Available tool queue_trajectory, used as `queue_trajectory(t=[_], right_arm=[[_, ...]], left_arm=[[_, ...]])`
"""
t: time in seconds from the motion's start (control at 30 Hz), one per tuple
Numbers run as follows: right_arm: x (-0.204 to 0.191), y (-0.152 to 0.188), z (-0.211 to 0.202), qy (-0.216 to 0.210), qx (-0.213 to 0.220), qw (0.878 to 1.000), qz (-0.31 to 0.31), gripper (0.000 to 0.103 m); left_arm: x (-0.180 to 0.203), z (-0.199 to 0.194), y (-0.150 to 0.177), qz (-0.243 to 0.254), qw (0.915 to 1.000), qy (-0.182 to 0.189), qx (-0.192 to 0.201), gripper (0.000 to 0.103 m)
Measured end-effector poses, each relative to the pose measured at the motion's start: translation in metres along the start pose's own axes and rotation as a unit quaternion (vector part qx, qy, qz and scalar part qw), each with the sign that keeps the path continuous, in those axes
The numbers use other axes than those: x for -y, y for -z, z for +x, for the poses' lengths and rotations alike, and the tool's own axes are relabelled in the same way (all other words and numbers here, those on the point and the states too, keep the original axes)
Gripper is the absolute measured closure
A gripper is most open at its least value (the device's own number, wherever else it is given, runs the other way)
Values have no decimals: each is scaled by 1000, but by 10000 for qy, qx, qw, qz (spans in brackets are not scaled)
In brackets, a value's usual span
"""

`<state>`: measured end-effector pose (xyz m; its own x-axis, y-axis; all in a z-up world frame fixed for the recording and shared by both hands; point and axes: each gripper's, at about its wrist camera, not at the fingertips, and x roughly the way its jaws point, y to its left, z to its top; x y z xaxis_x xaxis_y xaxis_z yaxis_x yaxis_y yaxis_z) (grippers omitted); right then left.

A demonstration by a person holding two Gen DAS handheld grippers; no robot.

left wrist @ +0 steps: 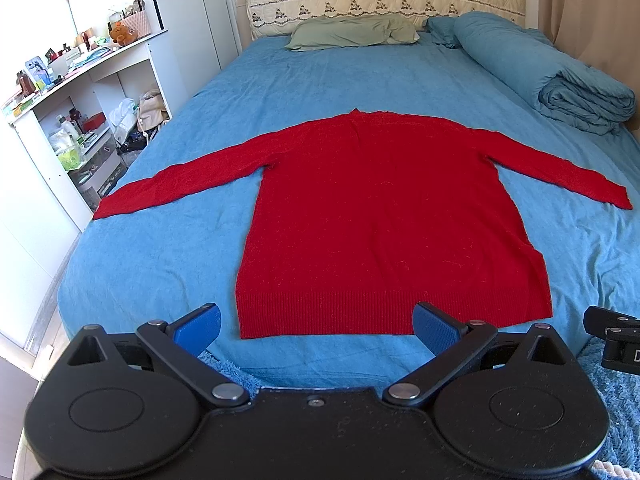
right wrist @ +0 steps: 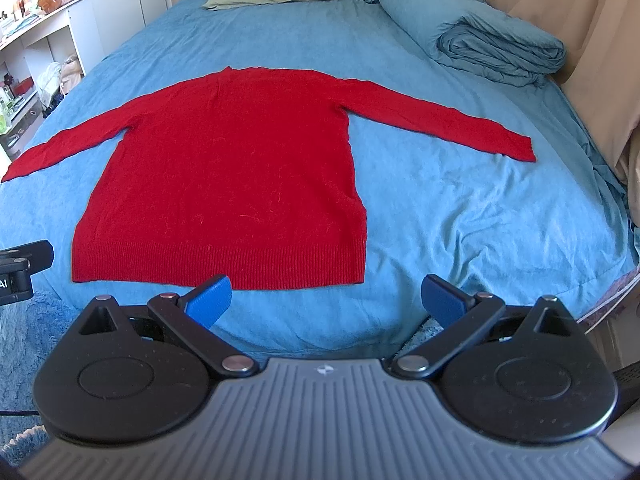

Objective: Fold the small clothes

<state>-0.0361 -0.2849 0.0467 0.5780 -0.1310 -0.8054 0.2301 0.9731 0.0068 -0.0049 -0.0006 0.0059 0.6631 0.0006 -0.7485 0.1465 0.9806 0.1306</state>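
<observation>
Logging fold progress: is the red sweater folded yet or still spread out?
Spread out. The red sweater lies flat on the blue bedsheet, both sleeves stretched sideways, no fold visible.

sweater (left wrist: 384, 216) flat mid-bed (left wrist: 160, 264) | pillow (left wrist: 352, 32) behind | rolled duvet (left wrist: 552, 80) right | shelves (left wrist: 80, 92) apparently beside, left

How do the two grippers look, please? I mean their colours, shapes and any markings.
The left gripper has black linkage arms with silver rivets, two round black discs and blue textured pads. The right gripper has the same parts, plus a grey ribbed plate with a small white mark. No hands or sleeves show.
</observation>
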Motion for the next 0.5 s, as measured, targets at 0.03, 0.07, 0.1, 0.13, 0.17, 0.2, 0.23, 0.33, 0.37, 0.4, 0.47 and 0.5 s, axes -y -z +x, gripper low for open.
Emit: queue_trajectory(t=[0.03,0.07,0.1,0.13,0.17,0.2,0.23,0.33,0.37,0.4,0.47,0.5], right_arm=[[0,0,0,1,-1,10000,0,0],[0,0,0,-2,0,10000,-2,0],[0,0,0,-2,-3,10000,-3,0],[0,0,0,-5,-3,10000,-4,0],[0,0,0,-13,-4,10000,-1,0],[1,1,0,-19,-4,10000,4,0],[2,1,0,-21,1,10000,14,0],[9,-4,-3,-3,73,9999,86,0],[13,-7,-4,13,114,9999,126,0],[18,-10,-4,34,163,9997,165,0],[32,-21,-3,106,304,9991,293,0],[39,-27,-2,138,364,9986,363,0]], left_arm=[[0,0,0,-6,10000,-1,-2,0],[0,0,0,-15,10000,4,-4,0],[0,0,0,-23,10000,13,-7,0],[0,0,-2,-19,10000,17,-7,0],[1,0,-3,-5,10000,16,-1,0],[3,-1,-6,28,10000,14,22,0],[6,-2,-10,66,10000,15,67,0],[16,-6,-29,184,9993,57,310,0],[21,-7,-38,228,9989,97,402,0],[26,-7,-48,277,9983,155,490,0],[39,-3,-71,391,9966,290,660,0],[48,0,-82,462,9956,337,741,0]])
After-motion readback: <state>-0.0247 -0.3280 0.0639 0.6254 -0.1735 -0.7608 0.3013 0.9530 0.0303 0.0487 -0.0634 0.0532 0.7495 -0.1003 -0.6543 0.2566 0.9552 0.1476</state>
